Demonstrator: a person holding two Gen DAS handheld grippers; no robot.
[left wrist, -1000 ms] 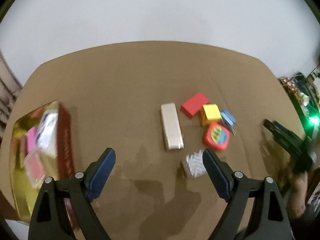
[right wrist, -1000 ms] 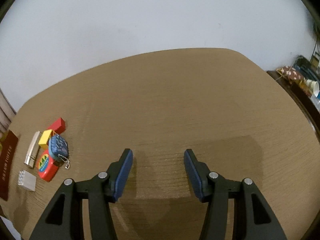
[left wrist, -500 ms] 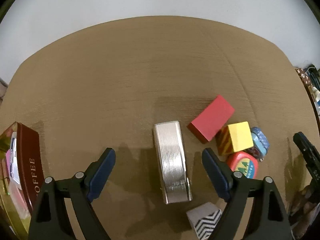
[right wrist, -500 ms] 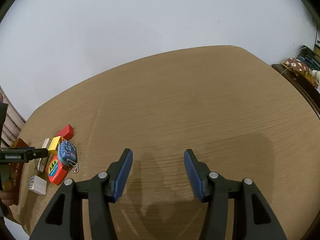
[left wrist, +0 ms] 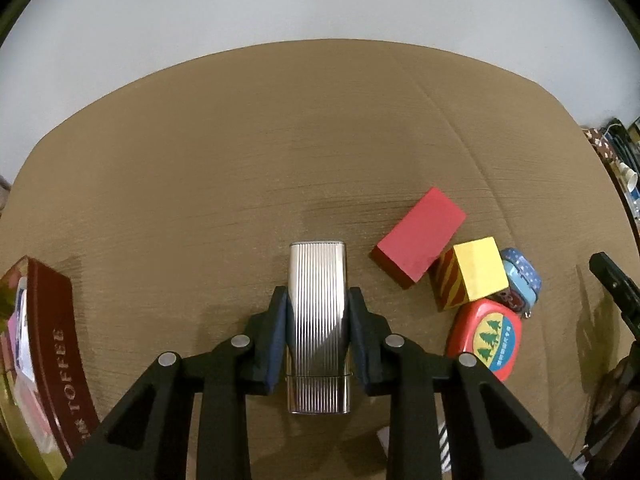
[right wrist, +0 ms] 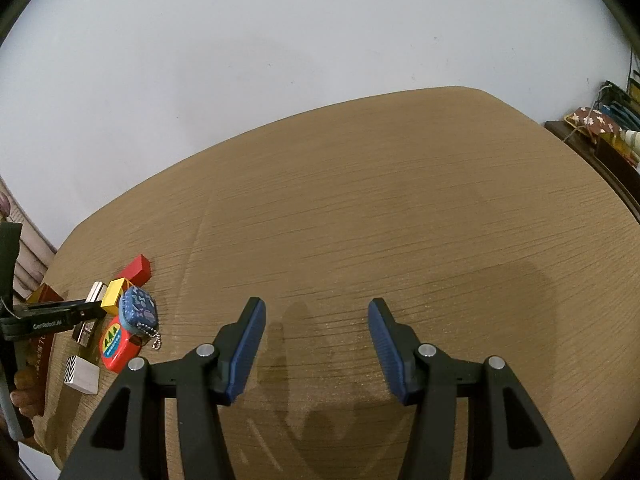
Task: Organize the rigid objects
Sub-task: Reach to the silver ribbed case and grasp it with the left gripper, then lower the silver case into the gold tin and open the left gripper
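left claw (left wrist: 318, 320): we have just been closing it, now clenched across silver case (left wrist: 318, 300) flat on bench (left wrist: 280, 140), narrow sides suit the pads | right claw (right wrist: 316, 344): released, idle | tin (left wrist: 60, 340) left of case: our likely drop

Case (left wrist: 318, 320): ribbed, glossy metal.
Table (left wrist: 280, 140): matt wood grain.
Red block (left wrist: 420, 240), right of case: smooth, matt.
Tin (left wrist: 60, 340), left of case: glossy.
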